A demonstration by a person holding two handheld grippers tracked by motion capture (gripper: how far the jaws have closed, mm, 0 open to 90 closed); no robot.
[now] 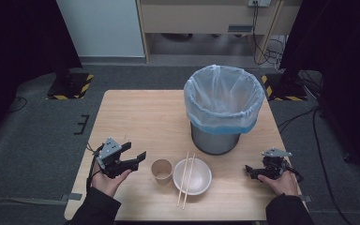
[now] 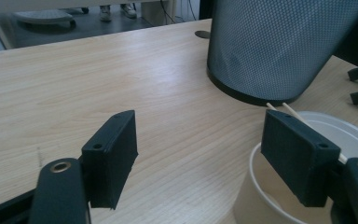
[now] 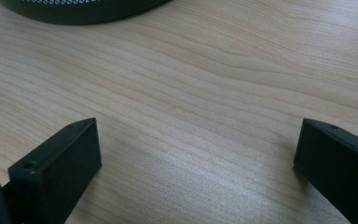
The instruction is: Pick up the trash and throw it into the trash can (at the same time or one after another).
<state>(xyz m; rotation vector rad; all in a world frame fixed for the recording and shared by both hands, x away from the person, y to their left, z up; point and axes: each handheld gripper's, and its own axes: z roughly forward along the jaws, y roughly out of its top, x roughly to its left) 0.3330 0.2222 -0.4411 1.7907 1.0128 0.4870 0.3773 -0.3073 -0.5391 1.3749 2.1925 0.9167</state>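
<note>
A light wooden table (image 1: 145,122) carries a mesh metal waste bin (image 1: 215,136) lined with a pale blue plastic bag (image 1: 224,96), standing toward the far right of the top. In front of the bin sits a white bowl (image 1: 199,180) with a pair of wooden chopsticks (image 1: 186,180) laid across it, their near ends reaching past the rim over the table. Just beside the bowl, on its left, stands a brown paper cup (image 1: 161,170), upright and open. The left gripper (image 1: 133,159) is held in the person's left hand (image 1: 107,182) near the left edge, pointing toward the cup; its fingers (image 2: 114,156) are spread wide with nothing between them, and in the left gripper view the cup's rim (image 2: 256,163) lies just behind the right-hand finger. The right gripper (image 1: 255,172) is held low near the right edge, well apart from the bowl; its fingers (image 3: 58,170) are likewise spread wide over bare wood. No brand, label or writing can be read on the cup, bowl, bin or grippers.
</note>
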